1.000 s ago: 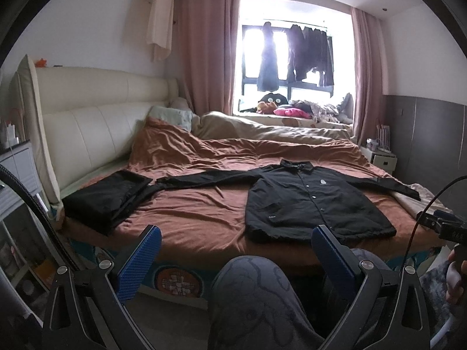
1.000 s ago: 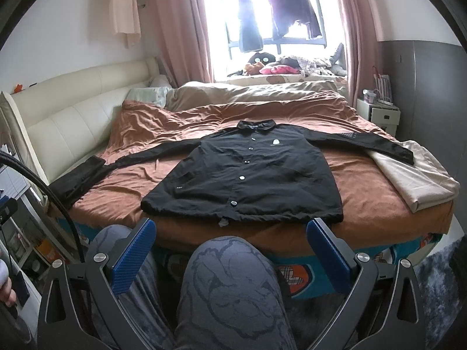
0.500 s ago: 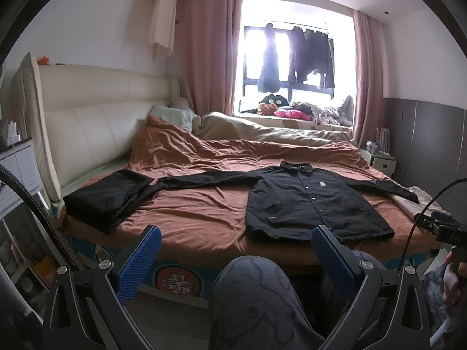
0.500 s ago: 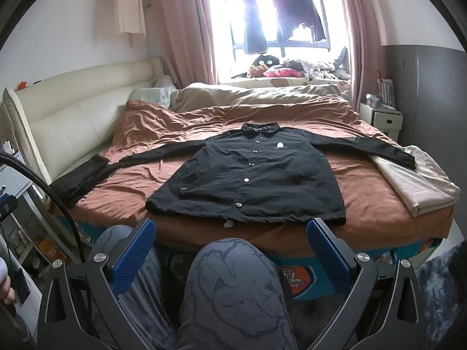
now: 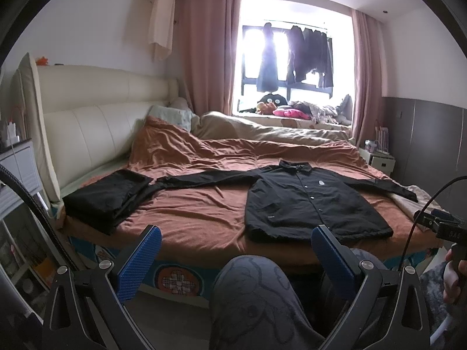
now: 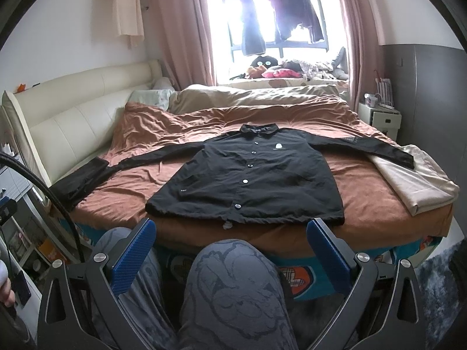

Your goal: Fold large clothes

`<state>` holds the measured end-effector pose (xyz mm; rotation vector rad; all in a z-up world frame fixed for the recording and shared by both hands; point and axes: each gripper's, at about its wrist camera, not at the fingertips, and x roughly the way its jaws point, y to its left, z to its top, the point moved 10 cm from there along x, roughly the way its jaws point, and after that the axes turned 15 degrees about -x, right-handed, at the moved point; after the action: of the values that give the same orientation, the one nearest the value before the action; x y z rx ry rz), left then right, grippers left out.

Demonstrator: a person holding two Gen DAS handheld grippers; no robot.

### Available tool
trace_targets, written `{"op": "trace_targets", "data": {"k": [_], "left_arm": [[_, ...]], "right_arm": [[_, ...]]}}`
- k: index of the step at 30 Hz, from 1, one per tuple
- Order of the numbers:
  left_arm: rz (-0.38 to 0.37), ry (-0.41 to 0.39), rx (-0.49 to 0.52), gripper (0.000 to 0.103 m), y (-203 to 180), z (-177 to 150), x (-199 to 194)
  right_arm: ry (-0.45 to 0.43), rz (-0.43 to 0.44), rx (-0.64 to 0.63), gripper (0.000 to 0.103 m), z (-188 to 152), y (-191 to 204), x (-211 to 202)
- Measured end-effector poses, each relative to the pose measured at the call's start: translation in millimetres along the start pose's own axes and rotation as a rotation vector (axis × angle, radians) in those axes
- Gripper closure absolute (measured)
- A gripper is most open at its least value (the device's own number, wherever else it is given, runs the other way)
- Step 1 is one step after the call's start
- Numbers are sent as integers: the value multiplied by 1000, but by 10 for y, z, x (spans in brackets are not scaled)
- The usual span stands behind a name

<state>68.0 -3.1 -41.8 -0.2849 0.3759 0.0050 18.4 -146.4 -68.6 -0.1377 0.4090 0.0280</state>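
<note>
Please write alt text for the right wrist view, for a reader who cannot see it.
A black button-up jacket lies flat, front up, sleeves spread, on a bed with a rust-brown cover. The open right gripper hangs empty in front of the bed, above the person's knee. Dark clothes hang in the bright window behind.

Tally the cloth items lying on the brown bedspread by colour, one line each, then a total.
Black: 2, the spread-out jacket and the folded black garment at the headboard side.
Beige: 1, the folded beige cloth at the foot side.
Total: 3
</note>
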Motion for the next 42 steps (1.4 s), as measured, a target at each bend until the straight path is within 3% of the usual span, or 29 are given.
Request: {"op": "trace_targets", "data": {"k": [10, 27, 42], "left_arm": [[-9, 8, -4, 0, -1, 47, 94], [25, 58, -73, 0, 241, 322, 704], [49, 120, -148, 0, 518, 844, 1695]], "right_arm": [[3, 1, 6, 0, 48, -18, 69], [39, 49, -3, 0, 433, -84, 724], [22, 121, 53, 0, 975, -220, 1668]]}}
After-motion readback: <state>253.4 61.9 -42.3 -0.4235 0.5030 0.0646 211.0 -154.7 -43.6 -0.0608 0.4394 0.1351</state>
